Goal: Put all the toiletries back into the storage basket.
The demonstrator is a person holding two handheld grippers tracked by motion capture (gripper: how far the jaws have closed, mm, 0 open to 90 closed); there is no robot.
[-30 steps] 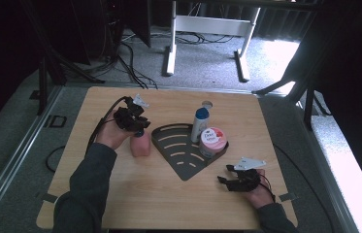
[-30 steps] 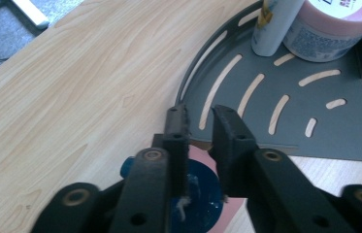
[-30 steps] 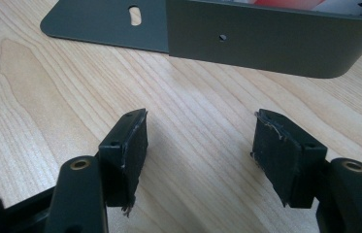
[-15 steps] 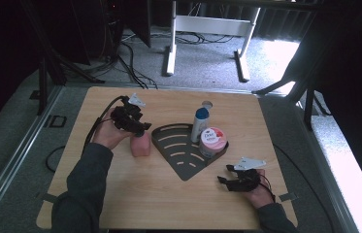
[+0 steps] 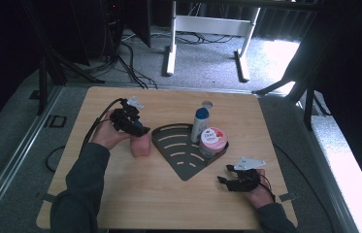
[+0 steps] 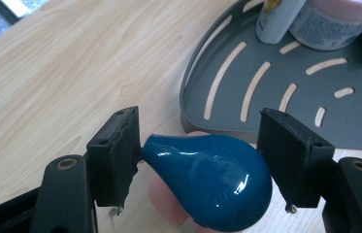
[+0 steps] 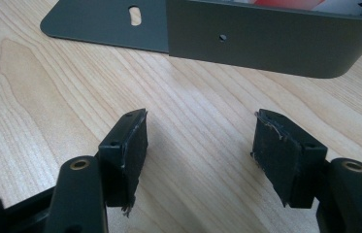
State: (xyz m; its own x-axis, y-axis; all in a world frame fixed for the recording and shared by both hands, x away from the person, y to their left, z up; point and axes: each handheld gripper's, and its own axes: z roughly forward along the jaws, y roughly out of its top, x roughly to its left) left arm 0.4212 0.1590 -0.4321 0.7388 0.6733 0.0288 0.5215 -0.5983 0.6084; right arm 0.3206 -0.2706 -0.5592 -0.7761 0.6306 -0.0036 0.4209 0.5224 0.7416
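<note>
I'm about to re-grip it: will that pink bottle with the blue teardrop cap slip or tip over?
Likely slippery: the blue cap is glossy and rounded, tapering towards one pad. The left gripper has just been opening, cap between its jaws, right pad clear of it. The pink bottle stands upright beside the grey rack, so a sideways push near the cap could probably tip it.

Glossy plastic, matt metal and pale wood grain

The blue cap (image 6: 212, 179) is smooth, glossy plastic that catches reflections, sitting on a soft-looking matt pink bottle (image 5: 140, 144). The slotted corner tray (image 6: 285, 121) looks like dark grey metal with a smooth matt coat. The tabletop (image 7: 47, 97) is light wood-grain laminate, faintly sheened. The left gripper (image 6: 198, 150) and right gripper (image 7: 200, 145) have black jaws faced with dull, rubbery pads, rough and frayed at the edges.
</note>
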